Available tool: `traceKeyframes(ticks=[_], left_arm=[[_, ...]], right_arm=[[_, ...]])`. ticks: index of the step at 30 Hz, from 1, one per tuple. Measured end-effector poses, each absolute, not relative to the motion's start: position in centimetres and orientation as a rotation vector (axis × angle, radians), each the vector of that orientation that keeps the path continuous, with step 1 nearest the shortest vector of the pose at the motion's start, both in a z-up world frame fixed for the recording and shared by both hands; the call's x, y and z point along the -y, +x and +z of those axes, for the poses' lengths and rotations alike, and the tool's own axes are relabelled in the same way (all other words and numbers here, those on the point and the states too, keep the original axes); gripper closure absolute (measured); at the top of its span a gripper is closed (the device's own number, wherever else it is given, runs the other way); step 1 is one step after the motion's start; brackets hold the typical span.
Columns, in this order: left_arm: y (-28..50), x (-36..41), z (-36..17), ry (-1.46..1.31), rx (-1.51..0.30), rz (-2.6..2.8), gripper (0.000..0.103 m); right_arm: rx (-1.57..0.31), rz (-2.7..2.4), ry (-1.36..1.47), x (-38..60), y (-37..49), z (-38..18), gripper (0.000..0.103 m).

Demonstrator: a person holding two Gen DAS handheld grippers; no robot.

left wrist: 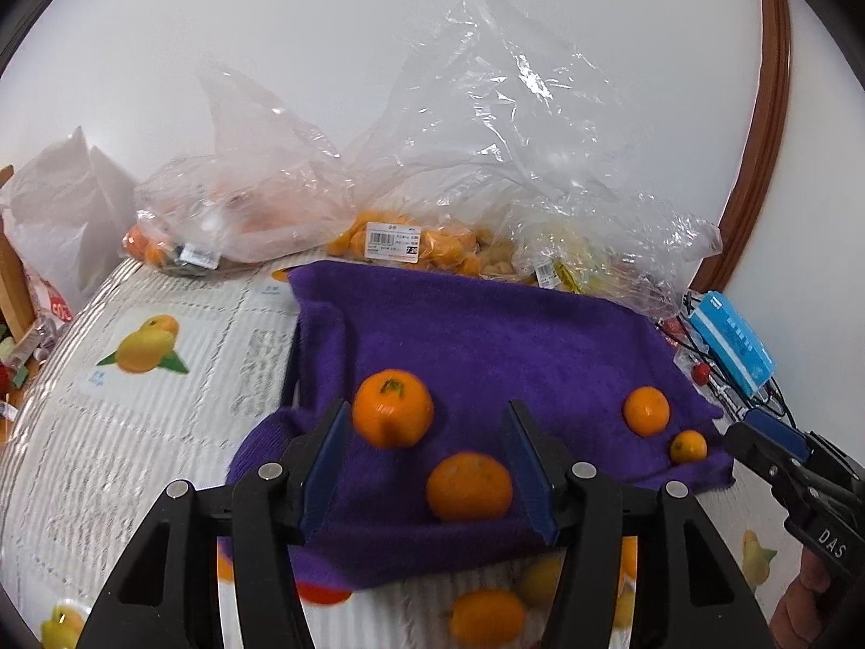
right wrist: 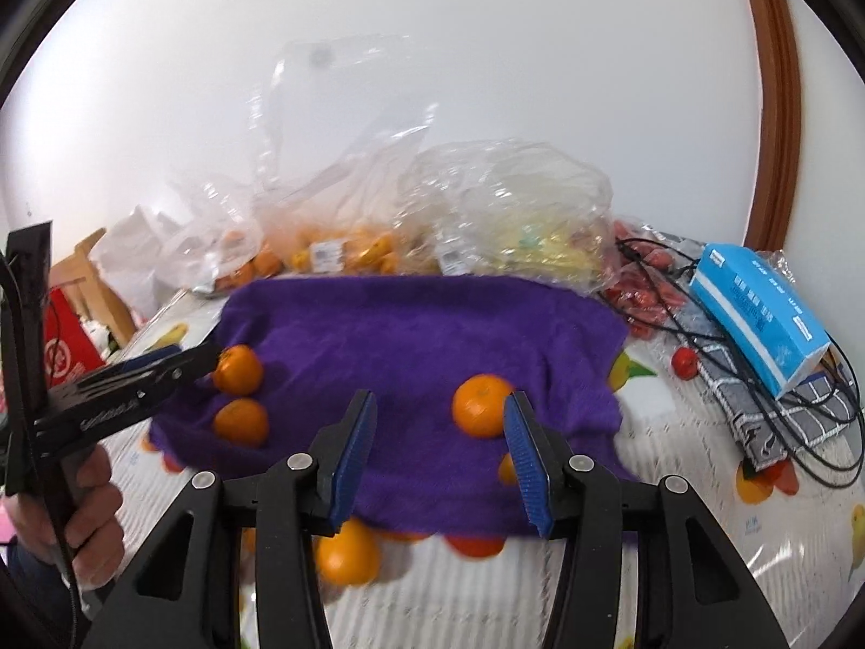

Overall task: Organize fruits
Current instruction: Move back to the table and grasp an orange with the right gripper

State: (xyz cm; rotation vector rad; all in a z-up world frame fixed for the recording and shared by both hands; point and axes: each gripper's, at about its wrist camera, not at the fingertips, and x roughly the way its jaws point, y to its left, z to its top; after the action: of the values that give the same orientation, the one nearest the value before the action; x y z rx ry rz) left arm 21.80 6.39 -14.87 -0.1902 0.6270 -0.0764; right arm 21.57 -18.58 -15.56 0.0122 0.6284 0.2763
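Your left gripper (left wrist: 427,459) stands wide open and holds nothing. Nearest to it, on the purple towel (left wrist: 486,335), a flat-sided orange (left wrist: 469,485) lies between the fingers but low, closer to the right one. Just beyond it, a rounder orange with a green stem (left wrist: 393,408) sits almost against the tip of the left finger (left wrist: 324,465). I judge the step in hand to be a pick of one of these two, and they lie close enough to crowd each other. Choose one and centre it between the fingers before you close. If you go for the near orange, shift right so that the left finger clears the stemmed one and does not nudge it away. Come down until the pads meet the widest part, and close gently, since the skin will give and the towel is soft underneath.

Your right gripper (right wrist: 440,454) is also open and empty. A third orange (right wrist: 481,405) lies just inside its right finger (right wrist: 527,465), and a much smaller fruit (right wrist: 507,469) is half hidden behind that finger. Move a little right to centre the orange, and watch the small one.

Farther back, beyond the towel's far edge, clear plastic bags (left wrist: 432,205) of more fruit lean by the wall. At the far right lies a blue box (right wrist: 757,313) on tangled black cables (right wrist: 676,303). Keep the right gripper away from those cables.
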Motion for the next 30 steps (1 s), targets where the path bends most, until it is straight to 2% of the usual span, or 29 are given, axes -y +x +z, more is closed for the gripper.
traceKeyframes(ticks=[5, 14, 30], left_arm=[[19.3, -7.3, -15.6, -0.194, -0.631, -0.075, 0.048], [15.4, -8.4, -17.4, -0.172, -0.654, -0.061, 0.048], [15.3, -8.3, -18.7, -0.194, -0.712, -0.091, 0.048]], right_arm=[[-0.658, 0.313, 0.019, 17.5, 19.6, -16.7, 0.062], [-0.75, 0.353, -0.004, 15.3, 18.5, -19.0, 0.063], [-0.863, 0.325, 0.043, 14.9, 20.5, -22.5, 0.068]])
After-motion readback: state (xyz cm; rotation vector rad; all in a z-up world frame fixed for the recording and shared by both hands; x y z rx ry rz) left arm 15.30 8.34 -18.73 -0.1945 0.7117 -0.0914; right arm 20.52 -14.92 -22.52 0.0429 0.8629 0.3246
